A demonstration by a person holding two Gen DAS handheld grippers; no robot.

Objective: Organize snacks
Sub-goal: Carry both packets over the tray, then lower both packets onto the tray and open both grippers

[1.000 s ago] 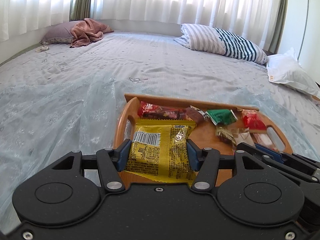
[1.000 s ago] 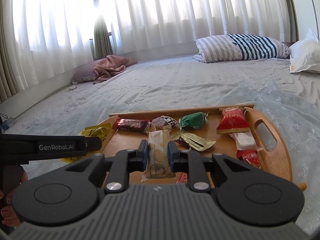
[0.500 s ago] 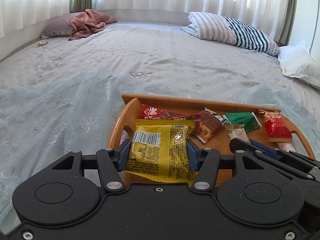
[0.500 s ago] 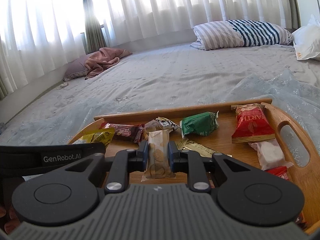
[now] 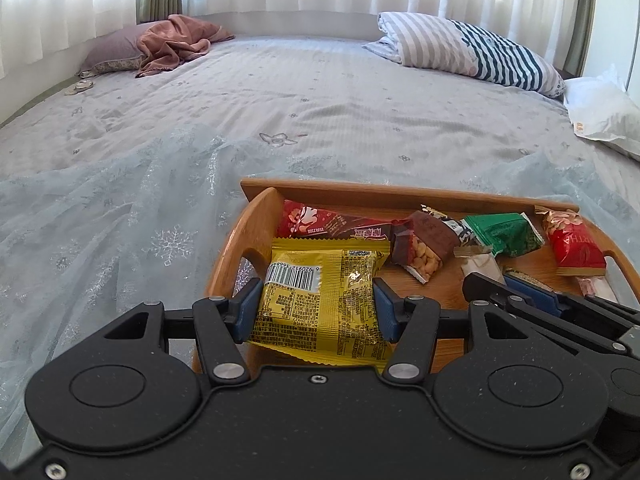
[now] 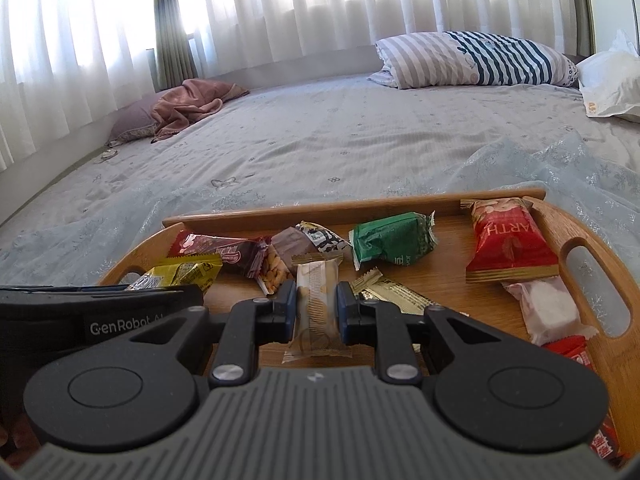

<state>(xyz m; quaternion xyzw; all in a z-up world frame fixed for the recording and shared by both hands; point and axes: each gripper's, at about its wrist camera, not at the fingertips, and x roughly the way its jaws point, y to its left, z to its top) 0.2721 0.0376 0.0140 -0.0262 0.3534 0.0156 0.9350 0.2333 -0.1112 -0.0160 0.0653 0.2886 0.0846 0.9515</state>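
Yellow packet (image 5: 320, 300) lengthwise between clamped left fingers (image 5: 248, 308); beige bar (image 6: 318, 312) likewise, right fingers (image 6: 286, 308).

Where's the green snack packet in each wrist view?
Left wrist: green packet, right of centre, on the tray's far side, left of the red nut bag.
Right wrist: green packet, just right of centre, again left of the red nut bag.
Shared landmark: the wooden tray's straight far rim.

Both views are lit brightly by daylight diffused through the sheer curtains (image 6: 360, 12), which are blown out to glare; focus is held sharp; edges are bowed by fisheye distortion.
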